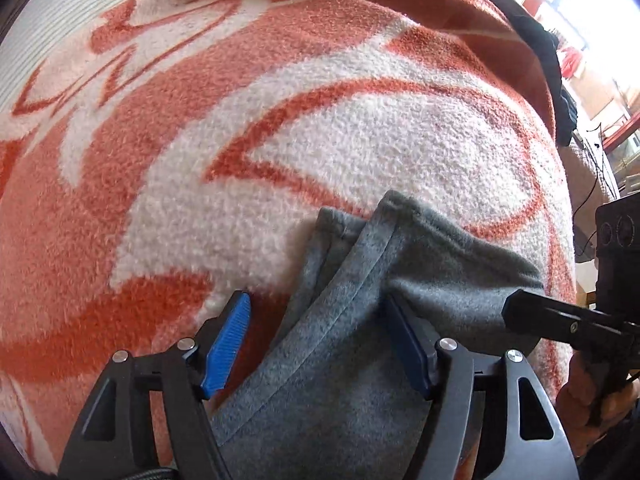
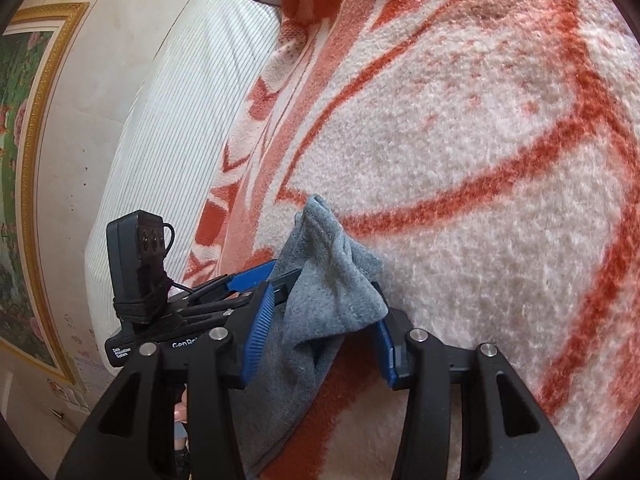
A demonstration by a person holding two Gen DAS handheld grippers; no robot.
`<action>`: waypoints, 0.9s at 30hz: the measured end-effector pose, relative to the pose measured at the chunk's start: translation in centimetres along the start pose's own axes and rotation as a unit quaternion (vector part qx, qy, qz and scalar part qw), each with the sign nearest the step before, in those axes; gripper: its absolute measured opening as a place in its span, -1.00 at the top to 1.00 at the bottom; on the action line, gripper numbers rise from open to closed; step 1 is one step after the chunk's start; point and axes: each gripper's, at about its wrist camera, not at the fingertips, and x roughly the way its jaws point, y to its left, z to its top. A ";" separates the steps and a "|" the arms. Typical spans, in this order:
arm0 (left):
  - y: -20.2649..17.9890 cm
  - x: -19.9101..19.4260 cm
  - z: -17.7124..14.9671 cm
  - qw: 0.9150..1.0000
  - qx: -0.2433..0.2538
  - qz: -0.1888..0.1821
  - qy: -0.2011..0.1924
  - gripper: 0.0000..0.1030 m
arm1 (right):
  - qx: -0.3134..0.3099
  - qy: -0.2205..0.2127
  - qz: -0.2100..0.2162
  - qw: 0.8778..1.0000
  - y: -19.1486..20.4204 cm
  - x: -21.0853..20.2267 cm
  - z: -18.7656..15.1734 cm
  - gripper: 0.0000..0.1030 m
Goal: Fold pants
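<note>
While my left gripper (image 1: 320, 340) stands wide, pads off the grey pants (image 1: 340, 320) between them, the cuffs run toward twelve o'clock on the blanket (image 1: 200, 160); my right gripper (image 2: 320, 336) seemingly pinches them.

The grey fleece pants (image 1: 352, 320) lie bunched between my left jaws, hemmed edge pointing ahead; another bunched fold (image 2: 320, 280) sits between my right jaws.

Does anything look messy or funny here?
A little. The grey pants are bunched up where the right gripper holds them, poking up in a crumpled peak instead of lying flat on the blanket. The left gripper has its jaws open around the hem. Nothing looks torn or spilled.
</note>
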 end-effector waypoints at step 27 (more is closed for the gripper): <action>2.7 -17.7 -11.7 0.975 -0.086 -0.044 -0.199 0.77 | -0.133 0.074 0.196 0.969 13.1 -2.1 -7.0 0.78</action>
